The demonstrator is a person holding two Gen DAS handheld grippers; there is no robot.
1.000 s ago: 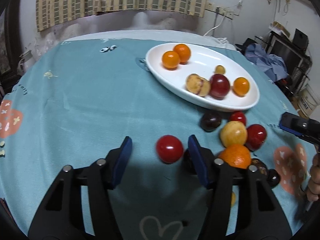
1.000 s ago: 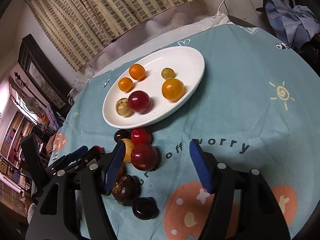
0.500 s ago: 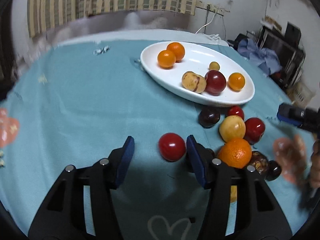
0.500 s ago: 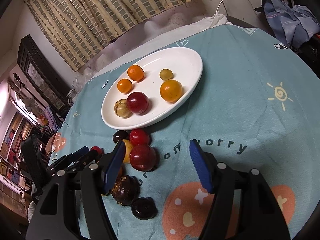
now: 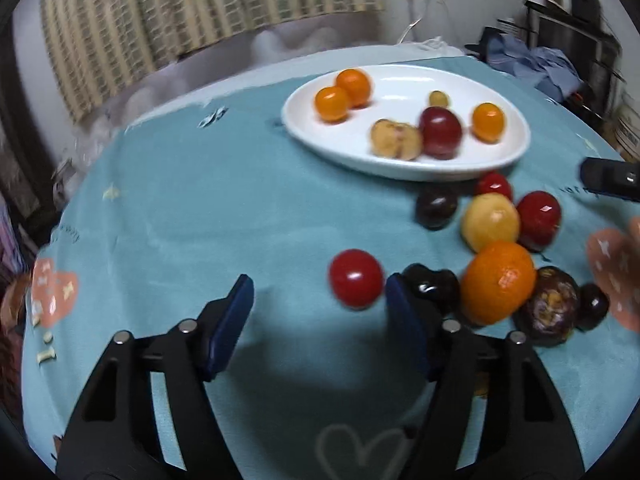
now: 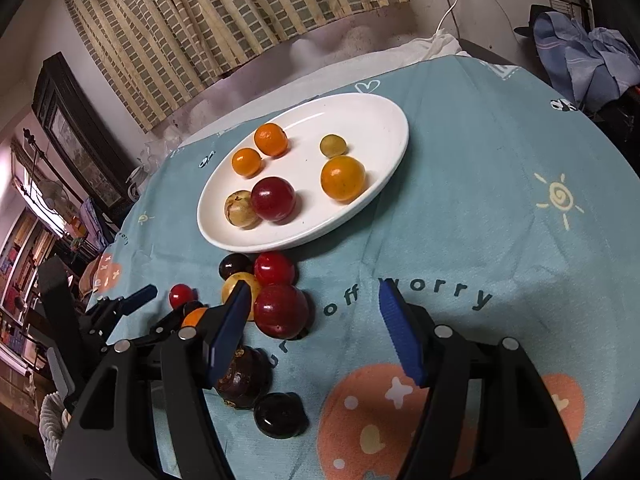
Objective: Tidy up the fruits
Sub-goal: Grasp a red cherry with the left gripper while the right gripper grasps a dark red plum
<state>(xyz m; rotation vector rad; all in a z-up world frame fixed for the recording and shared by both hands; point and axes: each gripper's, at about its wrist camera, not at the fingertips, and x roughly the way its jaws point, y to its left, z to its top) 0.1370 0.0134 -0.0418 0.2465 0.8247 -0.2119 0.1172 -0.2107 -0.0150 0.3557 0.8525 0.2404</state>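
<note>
Left hand-held gripper wide open beside red tomato, right hand-held gripper open, empty

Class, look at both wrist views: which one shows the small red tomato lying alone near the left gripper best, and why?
The left wrist view. The small red tomato lies large and unobstructed just ahead of the open left gripper, nearer its right finger, though slightly blurred. In the right wrist view it is sharp but tiny and distant, beside the left gripper's fingertips.
</note>
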